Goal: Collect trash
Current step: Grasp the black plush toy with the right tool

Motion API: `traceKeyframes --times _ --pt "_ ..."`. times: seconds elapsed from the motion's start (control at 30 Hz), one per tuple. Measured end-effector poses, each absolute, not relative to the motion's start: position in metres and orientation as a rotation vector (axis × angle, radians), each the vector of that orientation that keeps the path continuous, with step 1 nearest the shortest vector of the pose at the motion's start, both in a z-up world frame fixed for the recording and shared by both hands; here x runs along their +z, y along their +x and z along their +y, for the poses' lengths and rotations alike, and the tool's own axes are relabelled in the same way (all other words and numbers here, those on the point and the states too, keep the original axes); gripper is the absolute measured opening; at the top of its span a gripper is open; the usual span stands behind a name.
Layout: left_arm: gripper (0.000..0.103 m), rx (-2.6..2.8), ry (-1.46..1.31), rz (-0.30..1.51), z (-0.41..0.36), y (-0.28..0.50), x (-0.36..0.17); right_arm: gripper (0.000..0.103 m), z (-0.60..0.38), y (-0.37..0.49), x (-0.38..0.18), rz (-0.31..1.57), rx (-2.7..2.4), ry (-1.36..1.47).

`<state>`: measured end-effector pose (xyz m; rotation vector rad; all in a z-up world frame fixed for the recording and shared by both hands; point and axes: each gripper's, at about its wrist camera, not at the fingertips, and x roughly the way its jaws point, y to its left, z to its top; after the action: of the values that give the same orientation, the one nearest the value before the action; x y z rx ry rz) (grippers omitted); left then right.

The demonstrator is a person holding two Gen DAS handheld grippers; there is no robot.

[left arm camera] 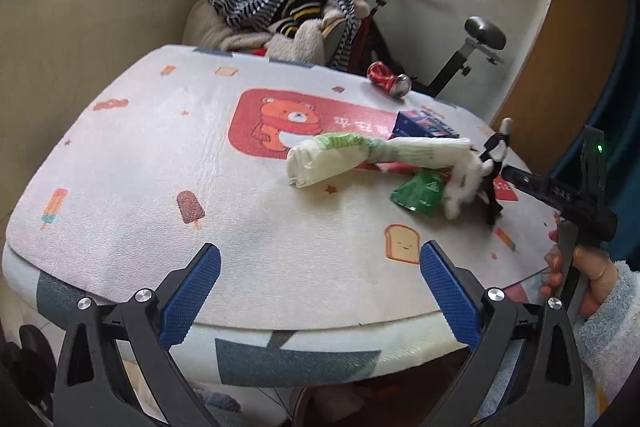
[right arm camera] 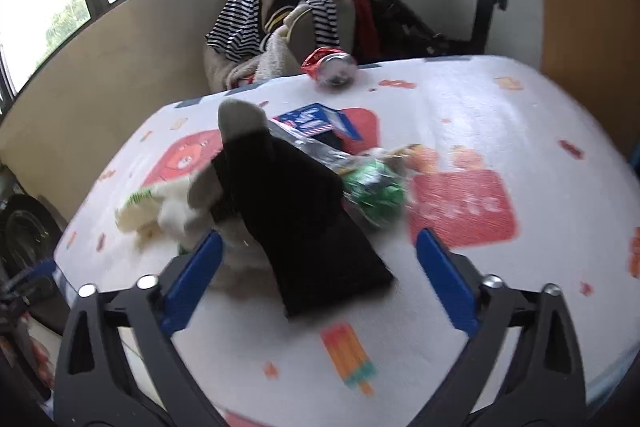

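Now we hold both hand-held grippers open: left (left arm camera: pixel 320 291) empty near surface (left arm camera: pixel 120 167) edge, right (right arm camera: pixel 318 281) w/ black sock (right arm camera: pixel 296 211) lying between its jaws, untouched.

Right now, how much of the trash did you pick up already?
None looks collected yet. Both the left gripper and right gripper are open, holding nothing. Left on the table: crushed can, blue carton, white wrapper, green packet, black sock.
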<state>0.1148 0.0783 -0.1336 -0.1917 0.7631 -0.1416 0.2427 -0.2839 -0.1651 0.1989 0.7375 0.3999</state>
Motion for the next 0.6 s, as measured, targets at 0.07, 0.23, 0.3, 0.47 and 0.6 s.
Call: traceKeyframes --times 0.07,0.23,0.3,0.47,0.6 --pt "0.097 -0.152 -0.196 0.776 0.078 0.120 -0.137 0.074 -0.279 0.251 -0.169 0.753 0.410 0.197" --pt "0.096 -0.190 -0.215 0.798 0.073 0.126 -0.141 0.028 -0.264 0.256 -0.170 0.797 0.431 0.144" --pt "0.087 -0.187 -0.228 0.802 0.073 0.128 -0.140 0.013 -0.268 0.247 -0.159 0.766 0.411 0.132" --pt "0.073 -0.148 -0.228 0.818 0.077 0.135 -0.140 0.012 -0.299 0.208 -0.122 0.590 0.367 0.215" --pt "0.068 -0.139 -0.283 0.829 0.084 0.144 -0.139 0.012 -0.318 0.182 -0.106 0.503 0.313 0.229"
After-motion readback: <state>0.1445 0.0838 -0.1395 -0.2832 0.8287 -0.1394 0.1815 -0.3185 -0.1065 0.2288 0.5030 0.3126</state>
